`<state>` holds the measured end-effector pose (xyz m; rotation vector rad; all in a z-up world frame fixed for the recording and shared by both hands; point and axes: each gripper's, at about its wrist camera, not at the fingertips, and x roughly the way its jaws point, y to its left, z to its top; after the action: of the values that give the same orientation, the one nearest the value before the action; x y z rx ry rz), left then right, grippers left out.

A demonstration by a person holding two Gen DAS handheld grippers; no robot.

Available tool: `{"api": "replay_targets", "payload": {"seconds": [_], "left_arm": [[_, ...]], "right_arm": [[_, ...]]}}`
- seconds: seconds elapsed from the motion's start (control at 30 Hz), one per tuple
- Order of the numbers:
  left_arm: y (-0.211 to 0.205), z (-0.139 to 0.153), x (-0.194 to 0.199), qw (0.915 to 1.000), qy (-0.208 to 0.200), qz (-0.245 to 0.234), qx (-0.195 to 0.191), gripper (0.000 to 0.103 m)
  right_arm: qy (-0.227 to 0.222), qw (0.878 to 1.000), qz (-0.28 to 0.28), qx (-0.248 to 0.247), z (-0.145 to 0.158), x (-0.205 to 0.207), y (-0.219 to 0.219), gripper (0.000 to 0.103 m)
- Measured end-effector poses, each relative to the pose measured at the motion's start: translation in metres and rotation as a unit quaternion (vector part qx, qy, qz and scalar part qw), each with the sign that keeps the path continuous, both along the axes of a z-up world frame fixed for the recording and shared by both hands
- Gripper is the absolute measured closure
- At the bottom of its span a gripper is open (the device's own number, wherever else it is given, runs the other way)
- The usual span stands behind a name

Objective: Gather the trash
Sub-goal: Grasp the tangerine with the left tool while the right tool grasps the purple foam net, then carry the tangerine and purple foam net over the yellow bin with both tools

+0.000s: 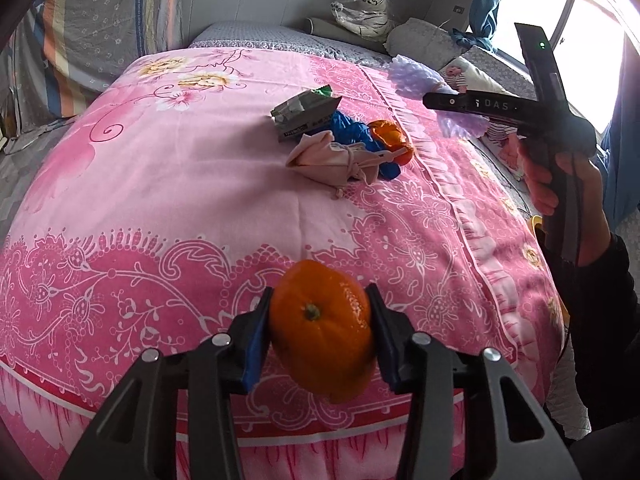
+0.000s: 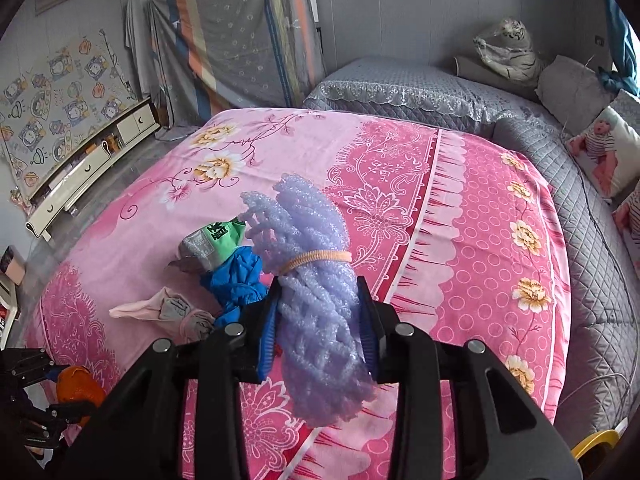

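Observation:
My left gripper (image 1: 320, 312) is shut on an orange peel (image 1: 322, 330) shaped like a whole orange, held above the pink bedspread (image 1: 160, 184). My right gripper (image 2: 320, 312) is shut on a bundle of purple foam netting (image 2: 316, 280) tied with a tan band, held above the bed. It also shows in the left wrist view (image 1: 416, 80). On the bed lie a foil snack wrapper (image 1: 304, 114), a blue plastic bag (image 1: 352, 132), another orange peel (image 1: 390, 140) and a knotted pink cloth (image 1: 332, 158).
A grey quilted bed (image 2: 440, 88) with pillows and a bagged tiger toy (image 2: 508, 48) lies behind. A white low cabinet (image 2: 88, 164) stands by the left wall. A yellow object (image 2: 596, 444) sits at the bed's right edge.

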<state>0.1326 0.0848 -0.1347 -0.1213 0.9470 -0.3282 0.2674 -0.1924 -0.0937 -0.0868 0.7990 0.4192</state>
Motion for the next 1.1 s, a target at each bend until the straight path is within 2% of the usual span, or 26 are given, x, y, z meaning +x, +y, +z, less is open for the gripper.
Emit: {"api": "replay_targets", "payload": {"seconds": [0.23,0.5,0.67,1.1], "left_arm": [[-0.002,0.018,-0.008,0.9997,-0.024,0.001,-0.001,0.061],[-0.014,0.046,-0.009,0.9977,-0.063,0.006,-0.023,0.061],[-0.034,0.065,-0.007,0.9955,-0.092,-0.004,-0.019,0.061],[-0.089,0.091,0.012,0.9923,-0.112,-0.051,-0.015,0.061]], "right_arm": [[-0.011,1.0,-0.001,0.01,0.01,-0.022,-0.009,0.07],[-0.023,1.0,-0.009,0.018,0.018,-0.044,-0.022,0.07],[-0.028,0.999,-0.021,0.025,0.019,-0.056,-0.036,0.07],[-0.032,0.995,-0.082,0.053,0.014,-0.074,-0.092,0.07]]}}
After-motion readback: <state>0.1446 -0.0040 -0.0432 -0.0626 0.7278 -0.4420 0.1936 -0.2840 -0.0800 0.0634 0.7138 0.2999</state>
